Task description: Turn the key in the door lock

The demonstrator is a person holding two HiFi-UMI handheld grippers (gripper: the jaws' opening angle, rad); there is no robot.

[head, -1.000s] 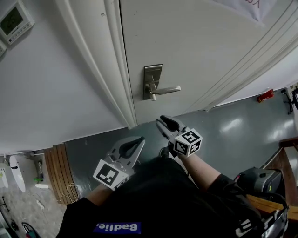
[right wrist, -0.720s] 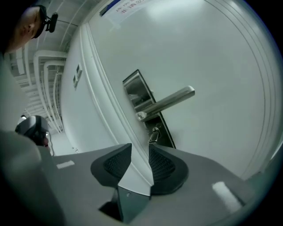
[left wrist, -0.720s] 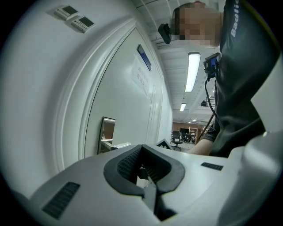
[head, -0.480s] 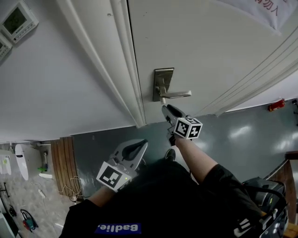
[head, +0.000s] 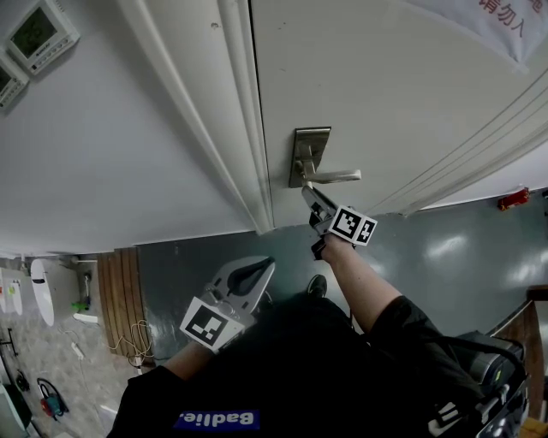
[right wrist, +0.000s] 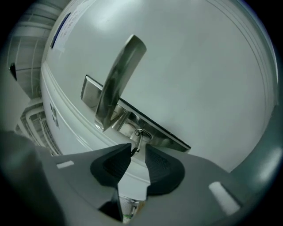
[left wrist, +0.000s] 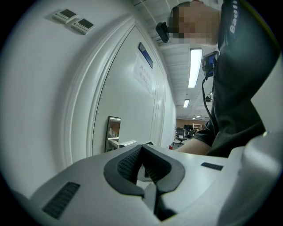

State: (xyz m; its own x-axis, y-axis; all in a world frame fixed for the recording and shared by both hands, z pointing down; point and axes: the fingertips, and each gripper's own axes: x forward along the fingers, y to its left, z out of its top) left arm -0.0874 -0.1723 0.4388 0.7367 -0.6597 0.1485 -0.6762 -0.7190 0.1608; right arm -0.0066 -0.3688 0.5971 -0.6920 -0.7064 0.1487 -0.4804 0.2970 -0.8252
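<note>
A white door carries a steel lock plate (head: 310,145) with a lever handle (head: 338,176). In the right gripper view a small key (right wrist: 138,137) on a ring sticks out of the plate (right wrist: 154,132) below the lever (right wrist: 117,79). My right gripper (right wrist: 138,152) is at the key, jaws opening, with the key's head in the gap between the pads. In the head view that gripper (head: 310,195) sits just under the handle. My left gripper (head: 261,267) hangs lower left, away from the door, shut (left wrist: 142,149) with nothing in it.
The door frame (head: 231,111) runs left of the lock. Two wall control panels (head: 34,38) sit at the upper left. A printed sign (head: 488,21) hangs on the door. A wooden slatted piece (head: 120,291) and a red object (head: 512,198) lie on the grey floor.
My right gripper has travelled up from below the handle to the lock plate and rolled. The left gripper has stayed about where it was.
</note>
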